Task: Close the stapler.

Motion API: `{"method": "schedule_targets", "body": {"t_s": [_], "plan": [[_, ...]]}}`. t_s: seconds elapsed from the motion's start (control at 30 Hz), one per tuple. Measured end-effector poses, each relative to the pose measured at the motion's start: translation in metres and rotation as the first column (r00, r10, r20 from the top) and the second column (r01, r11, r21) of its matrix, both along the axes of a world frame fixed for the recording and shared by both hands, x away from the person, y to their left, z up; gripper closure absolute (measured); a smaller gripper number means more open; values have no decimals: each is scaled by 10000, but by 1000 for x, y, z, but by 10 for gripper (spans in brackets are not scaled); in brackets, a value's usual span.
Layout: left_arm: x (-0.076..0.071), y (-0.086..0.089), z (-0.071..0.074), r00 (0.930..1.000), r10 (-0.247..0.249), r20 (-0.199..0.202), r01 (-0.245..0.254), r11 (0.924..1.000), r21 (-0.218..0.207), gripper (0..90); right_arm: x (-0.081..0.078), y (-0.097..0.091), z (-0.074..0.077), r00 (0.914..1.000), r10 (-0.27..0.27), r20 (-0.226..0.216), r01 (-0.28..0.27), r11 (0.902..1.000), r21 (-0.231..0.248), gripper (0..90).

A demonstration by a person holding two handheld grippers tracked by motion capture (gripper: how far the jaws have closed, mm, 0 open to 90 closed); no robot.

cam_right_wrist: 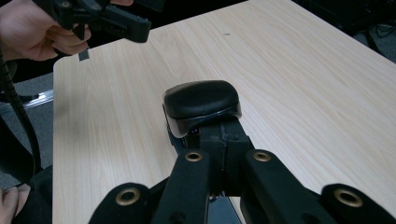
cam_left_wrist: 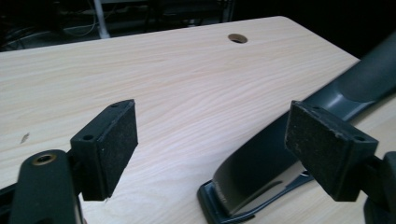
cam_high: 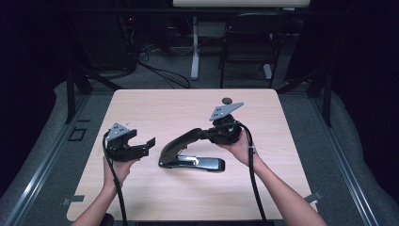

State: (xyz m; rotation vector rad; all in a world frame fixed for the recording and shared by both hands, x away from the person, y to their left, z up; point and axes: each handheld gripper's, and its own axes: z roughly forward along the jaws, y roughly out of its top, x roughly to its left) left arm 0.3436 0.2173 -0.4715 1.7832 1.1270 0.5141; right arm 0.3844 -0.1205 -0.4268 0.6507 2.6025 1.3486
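From above I see my right tongs clamped on the stapler's raised arm; my left tongs, open and empty, sit just beside its front on the desk.

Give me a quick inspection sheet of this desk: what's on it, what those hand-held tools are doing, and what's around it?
Surface: pale wood-grain table with a round hole near its far edge.
Job's things: large black stapler lying on the table, its arm raised.
Clutter: nothing seen.
Grippers: right gripper shut on the stapler's raised arm, just behind the rounded tip; left gripper open beside the stapler's hinged end, fingers touching nothing.
Cables: one black cable trails from the left gripper, another from the right, both toward the person.
Surroundings: grey floor, a dark chair and a white table leg behind the table, loose wires on the floor.
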Motion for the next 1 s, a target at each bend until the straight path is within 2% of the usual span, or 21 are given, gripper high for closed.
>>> {"method": "schedule_targets", "body": {"t_s": [0.17, 0.27, 0.53, 1.0], "plan": [[5, 6, -4, 9994, 199, -292, -195, 9997, 138, 149, 0, -6, -6, 9998, -104, -160, 103, 9999, -32, 900], [9, 9, -8, 9984, 371, -434, -367, 9993, 82, 146, 0, -10, -11, 9995, -170, -269, 168, 9998, -53, 900], [14, 13, -15, 9933, 628, -970, -620, 9980, 112, 140, -2, -20, -22, 9980, -416, -479, 408, 9990, -164, 900], [17, 15, -18, 9906, 566, -1247, -552, 9984, 146, 133, 2, -23, -32, 9951, -729, -666, 706, 9968, -365, 900]]}}
